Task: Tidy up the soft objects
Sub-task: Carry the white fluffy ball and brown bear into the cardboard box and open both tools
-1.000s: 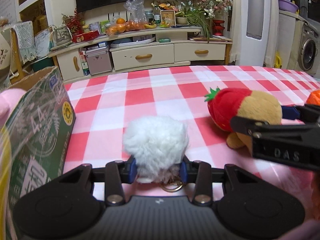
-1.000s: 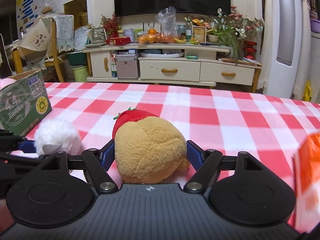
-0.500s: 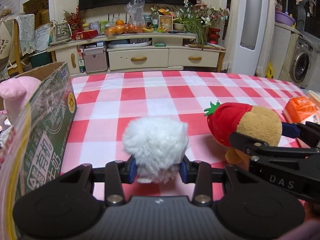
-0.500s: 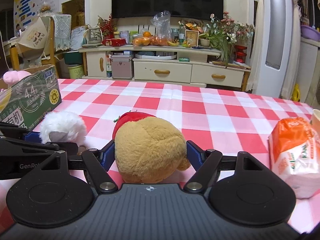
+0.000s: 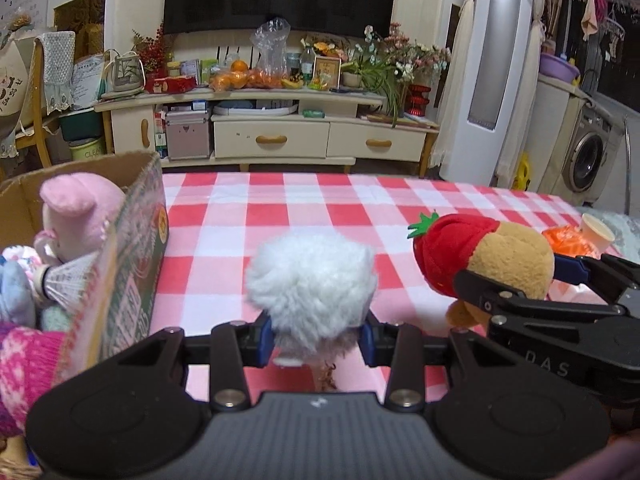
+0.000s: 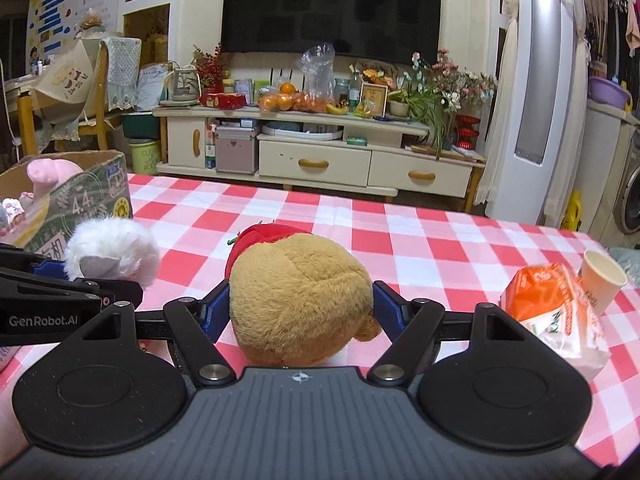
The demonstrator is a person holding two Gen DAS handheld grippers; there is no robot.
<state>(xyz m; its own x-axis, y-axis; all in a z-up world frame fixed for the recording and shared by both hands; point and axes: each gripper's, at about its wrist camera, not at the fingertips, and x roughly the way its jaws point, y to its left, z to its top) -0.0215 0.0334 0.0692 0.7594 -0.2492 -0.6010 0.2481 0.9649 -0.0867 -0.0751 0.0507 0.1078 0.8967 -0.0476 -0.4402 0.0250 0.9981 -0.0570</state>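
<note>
Left wrist view: the left gripper (image 5: 316,340) clamps a fluffy white pompom (image 5: 310,280), likely bound for the open cardboard box (image 5: 136,248) on its left; the right gripper (image 6: 300,312) squeezes a tan plush toy with a red strawberry cap (image 6: 300,292).

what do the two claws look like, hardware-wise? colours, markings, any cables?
Both match: the left claw and right claw have matte black bodies with two round discs, a ribbed grey centre plate with a small white logo, black link arms on silver pivot screws, and blue pads. Side lettering reads "GenRobot.AI" on the left claw and "DAS" on the right. No cables show. No sleeve can be made out.
</note>
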